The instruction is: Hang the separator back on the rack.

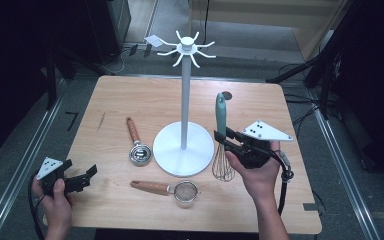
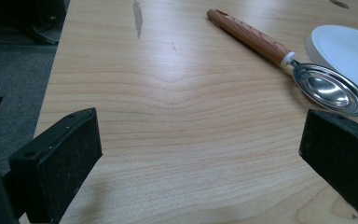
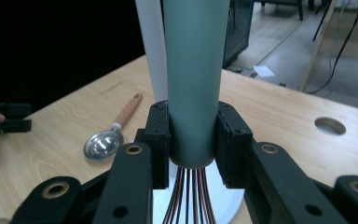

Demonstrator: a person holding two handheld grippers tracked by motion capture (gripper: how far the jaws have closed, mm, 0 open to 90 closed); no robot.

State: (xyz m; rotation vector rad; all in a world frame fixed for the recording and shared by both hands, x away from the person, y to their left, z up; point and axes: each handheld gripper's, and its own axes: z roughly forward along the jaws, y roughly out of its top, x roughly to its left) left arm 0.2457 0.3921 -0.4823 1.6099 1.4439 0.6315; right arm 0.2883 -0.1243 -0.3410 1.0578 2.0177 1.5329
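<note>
Lighting even from overhead; table (image 1: 130,100) bright, surroundings dark. Soft shadows only. Mild glare on the spoon (image 2: 328,88) bowl. Whisk (image 3: 193,84) handle close up, slightly soft. High view low in sharpness; no motion blur.

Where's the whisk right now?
In the high view the whisk stands upright, clamped in the right gripper, just right of the white stand's base.

The whisk (image 1: 222,145) stands right of the stand (image 1: 184,147); the scoop (image 1: 137,145) lies left, the strainer (image 1: 172,189) in front.

No legible text, label, brand or number on anything.
</note>
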